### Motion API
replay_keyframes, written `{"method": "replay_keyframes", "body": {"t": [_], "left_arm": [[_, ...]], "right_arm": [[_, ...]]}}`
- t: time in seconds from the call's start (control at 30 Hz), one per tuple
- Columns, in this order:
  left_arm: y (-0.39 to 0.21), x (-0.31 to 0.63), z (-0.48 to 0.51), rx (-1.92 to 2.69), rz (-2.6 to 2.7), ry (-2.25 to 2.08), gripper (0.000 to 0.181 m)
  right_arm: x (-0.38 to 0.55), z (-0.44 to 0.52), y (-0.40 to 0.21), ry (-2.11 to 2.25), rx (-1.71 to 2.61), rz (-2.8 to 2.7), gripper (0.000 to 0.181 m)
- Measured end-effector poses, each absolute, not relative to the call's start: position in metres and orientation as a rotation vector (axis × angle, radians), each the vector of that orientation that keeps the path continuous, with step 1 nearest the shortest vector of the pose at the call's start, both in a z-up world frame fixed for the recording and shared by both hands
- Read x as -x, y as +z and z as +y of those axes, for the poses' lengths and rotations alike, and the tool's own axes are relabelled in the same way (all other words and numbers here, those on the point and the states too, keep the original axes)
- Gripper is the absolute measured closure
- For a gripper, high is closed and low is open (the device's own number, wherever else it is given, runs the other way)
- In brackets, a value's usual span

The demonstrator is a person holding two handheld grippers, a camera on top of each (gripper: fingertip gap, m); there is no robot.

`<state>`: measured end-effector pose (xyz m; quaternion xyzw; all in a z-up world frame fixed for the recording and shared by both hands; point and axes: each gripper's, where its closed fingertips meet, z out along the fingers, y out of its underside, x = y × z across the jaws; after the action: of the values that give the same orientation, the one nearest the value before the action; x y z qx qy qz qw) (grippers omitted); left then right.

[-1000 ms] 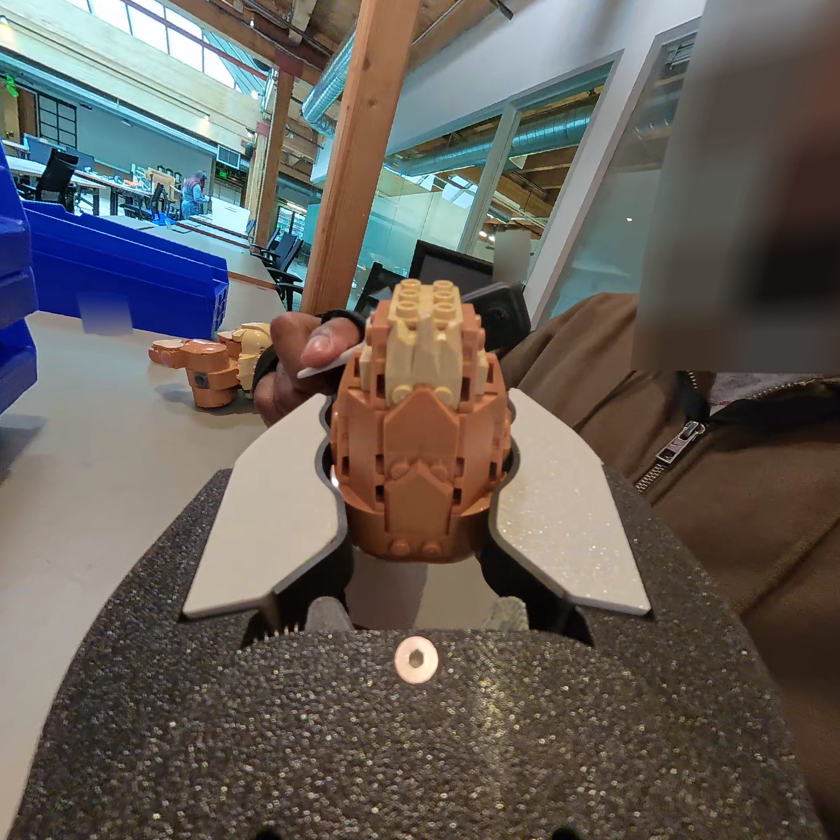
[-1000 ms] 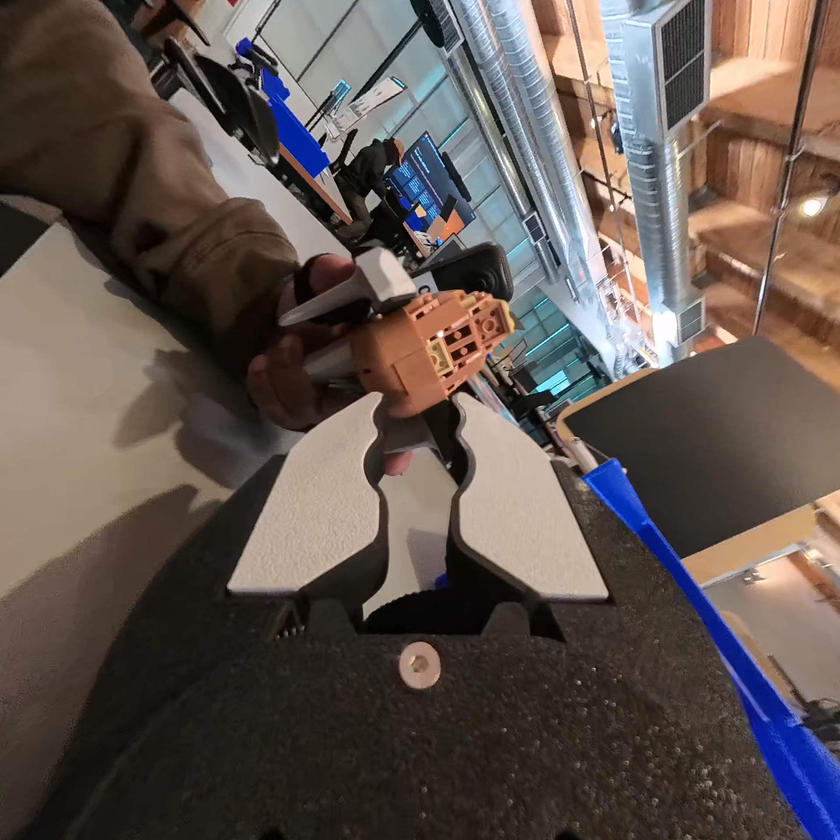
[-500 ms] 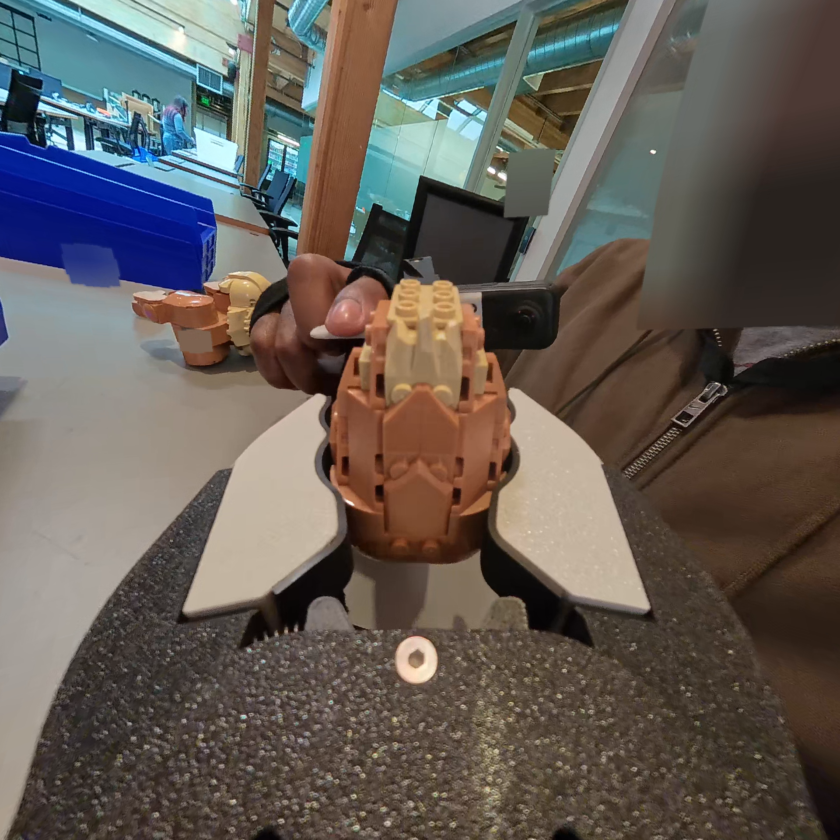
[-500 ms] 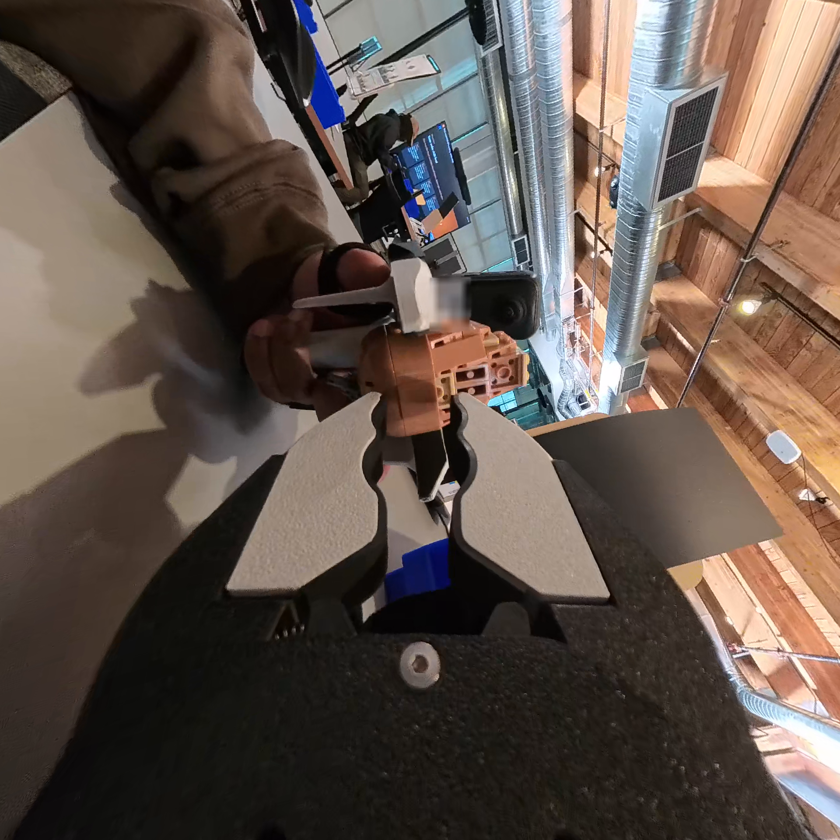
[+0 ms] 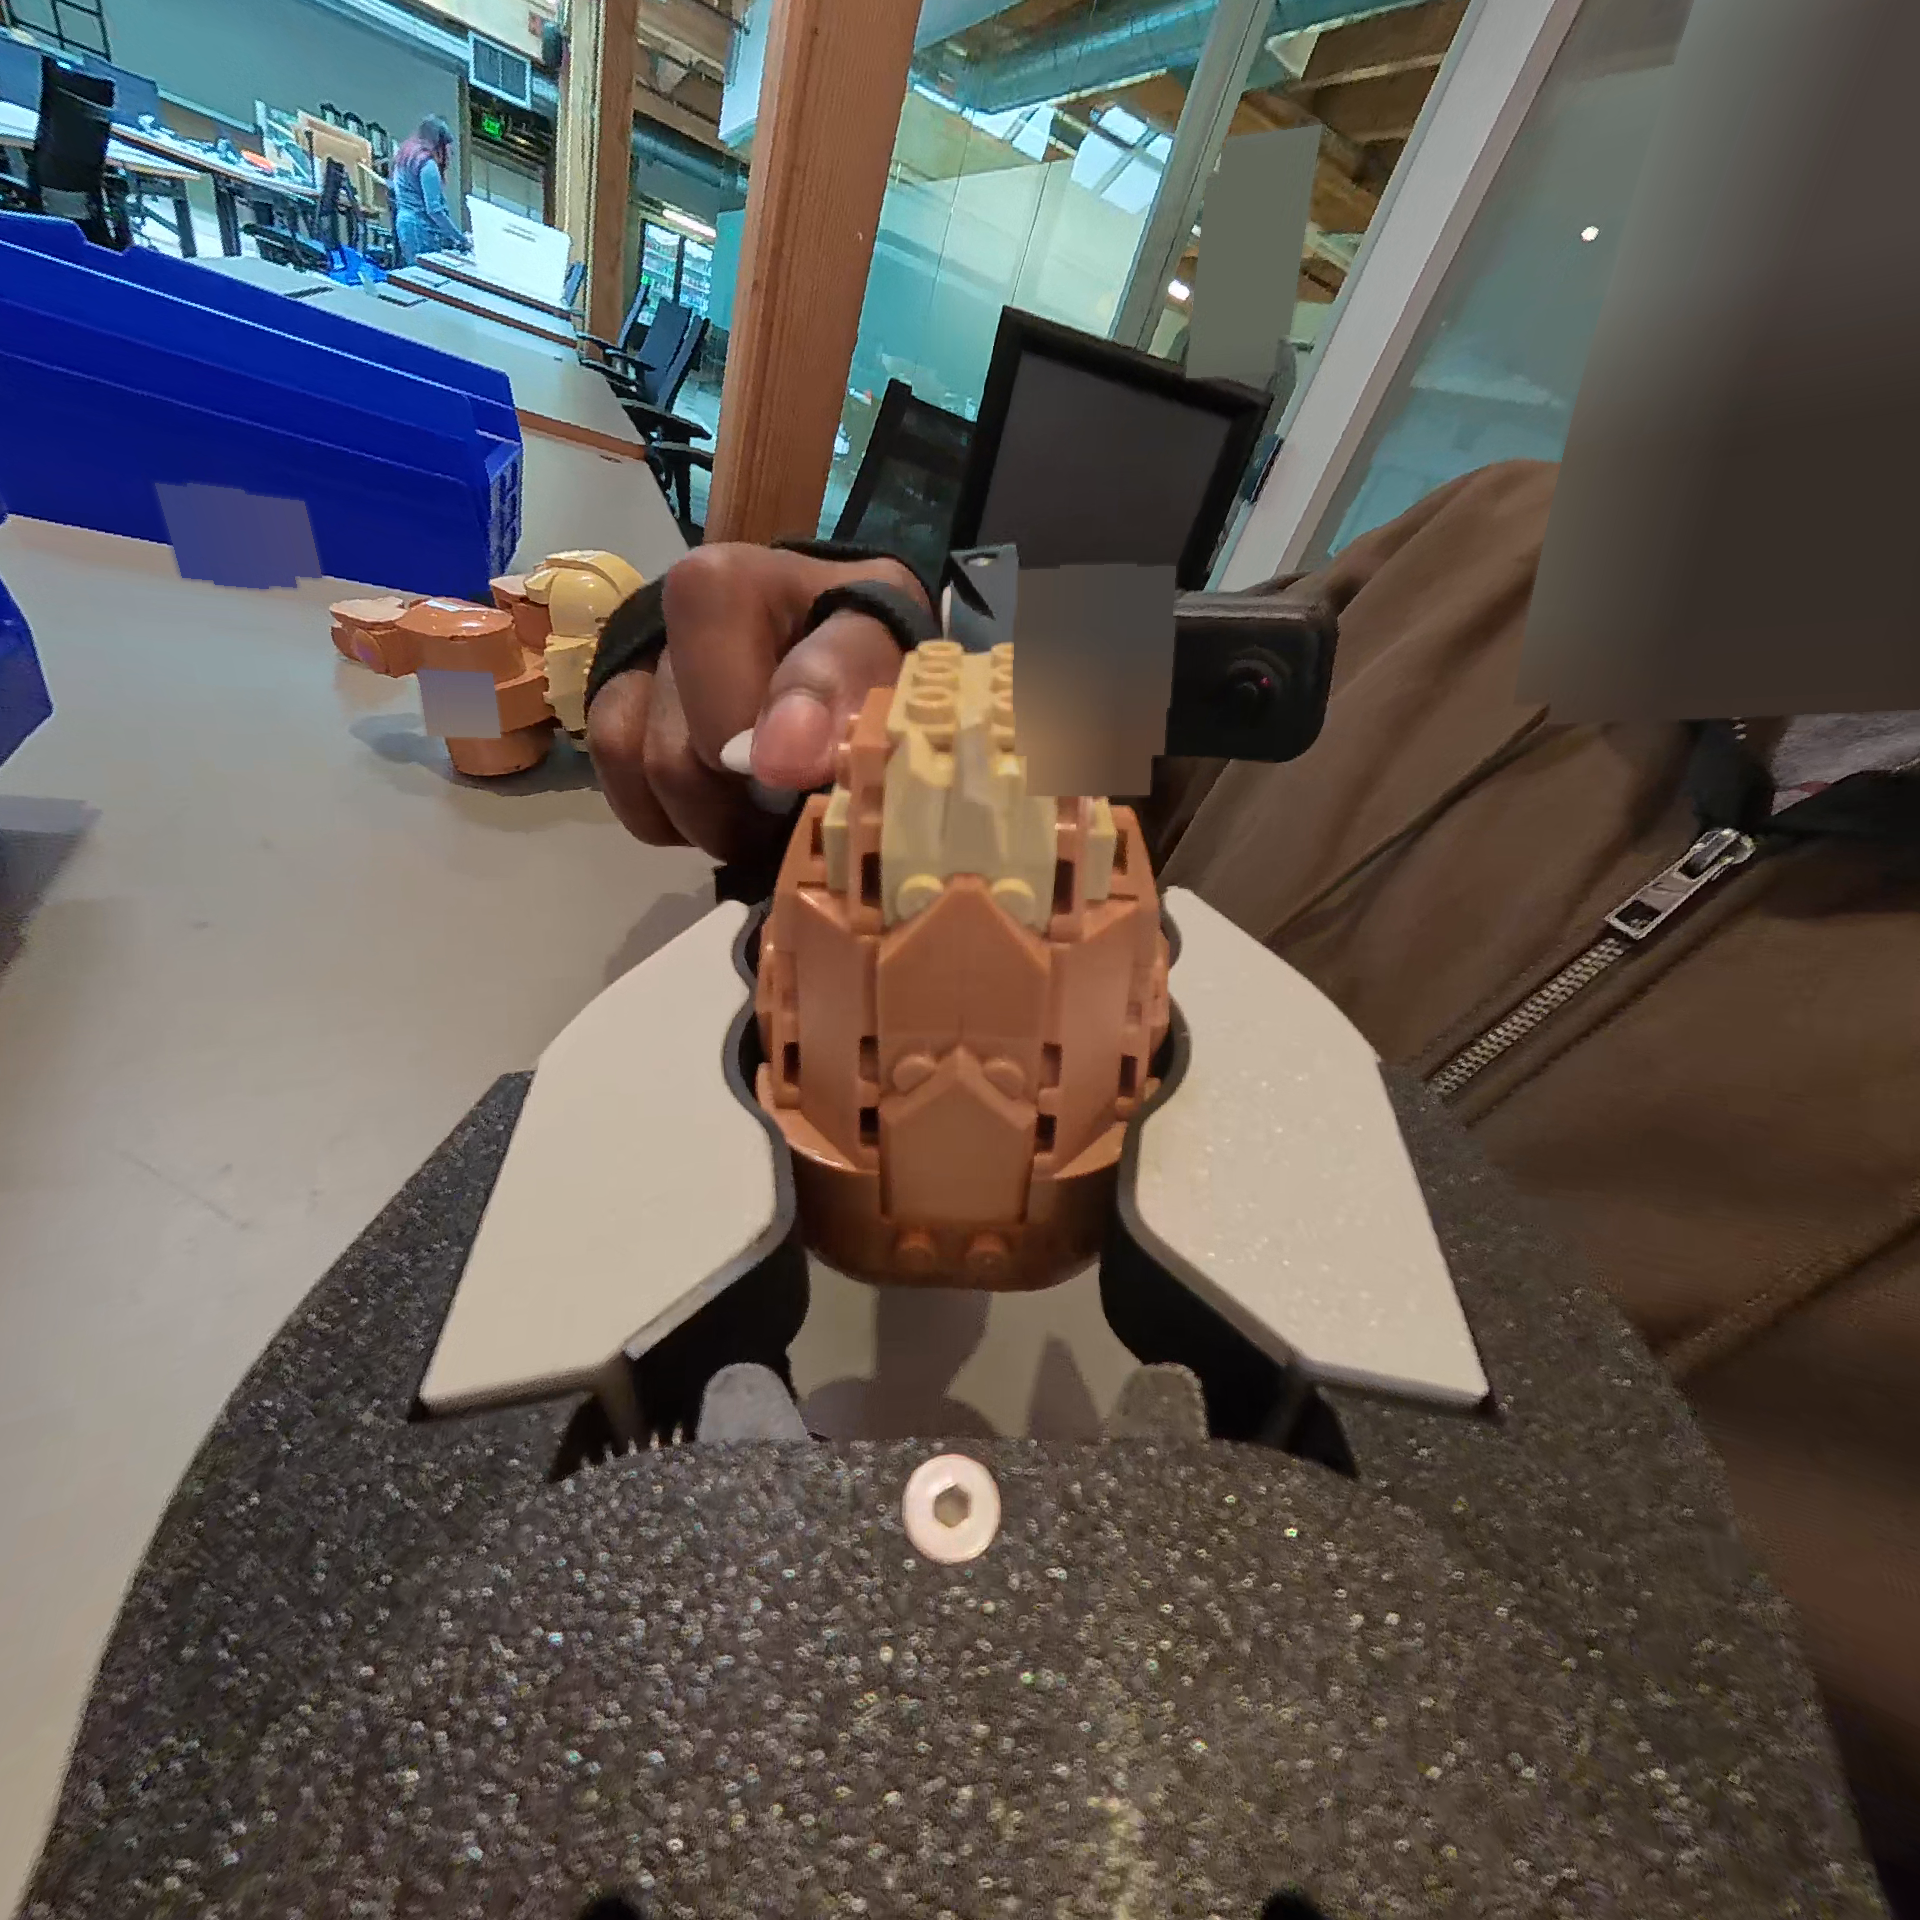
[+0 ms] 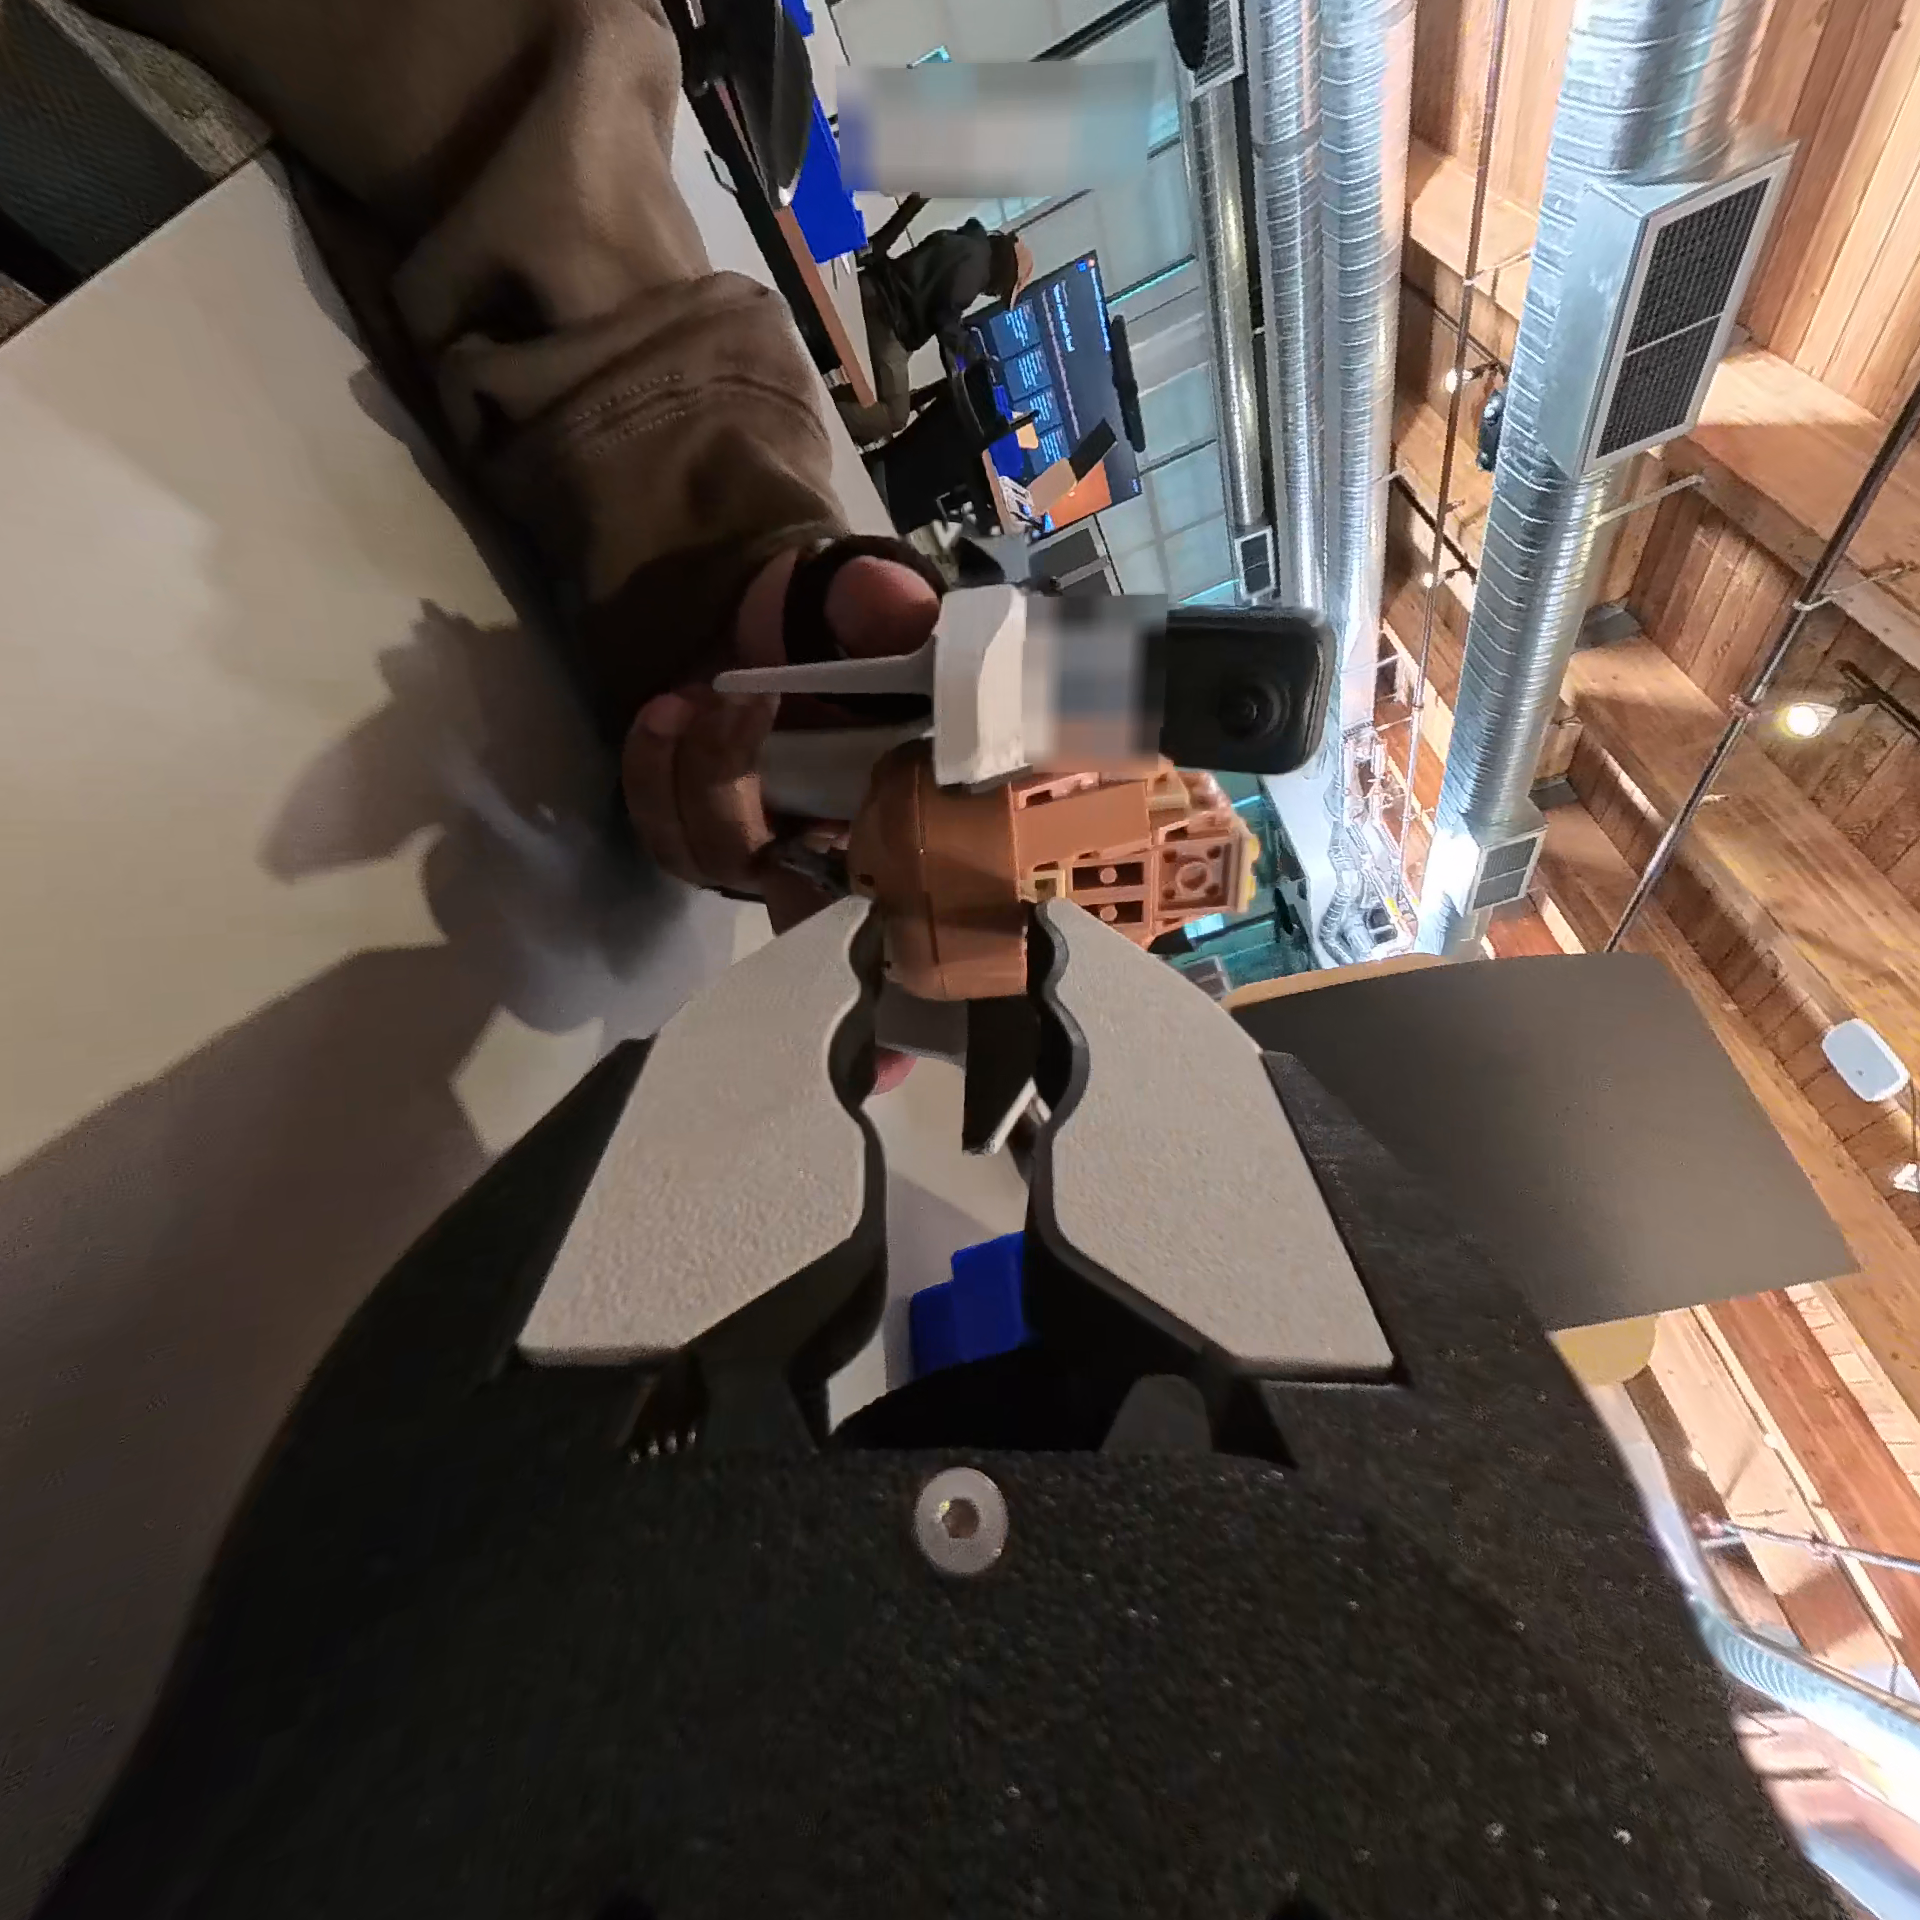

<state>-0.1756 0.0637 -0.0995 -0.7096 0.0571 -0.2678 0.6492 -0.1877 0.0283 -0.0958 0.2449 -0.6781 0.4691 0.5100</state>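
Though its far side is hidden, the left gripper (image 5: 961, 1039) pinches a studded brown-and-tan brick model (image 5: 961, 1029) between matte grey fingers. Right gripper (image 6: 951, 956), narrowly parted, closes on the model's (image 6: 977, 883) rounded brown end; contact is unclear. Another brick figure (image 5: 488, 665) lies beside a blue bin (image 5: 260, 436); labels are blurred.
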Motion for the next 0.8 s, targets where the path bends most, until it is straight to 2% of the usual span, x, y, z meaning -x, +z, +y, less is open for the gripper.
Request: {"method": "replay_keyframes", "body": {"t": [0.2,0.47,0.6,0.8], "left_arm": [[-0.119,0.179,0.066,1.741,0.189,-0.448,0.113],[-0.125,0.185,0.066,1.777,0.21,-0.368,0.113],[-0.098,0.213,0.051,1.657,0.098,-0.334,0.113],[-0.092,0.21,0.046,1.633,0.156,-0.279,0.113]], "right_arm": [[0.189,0.032,-0.107,1.094,-0.626,-1.692,0.172],[0.191,0.036,-0.114,1.081,-0.63,-1.745,0.181],[0.197,0.039,-0.168,0.764,-0.799,-1.861,0.181],[0.208,0.039,-0.135,0.945,-0.606,-1.815,0.176]]}}
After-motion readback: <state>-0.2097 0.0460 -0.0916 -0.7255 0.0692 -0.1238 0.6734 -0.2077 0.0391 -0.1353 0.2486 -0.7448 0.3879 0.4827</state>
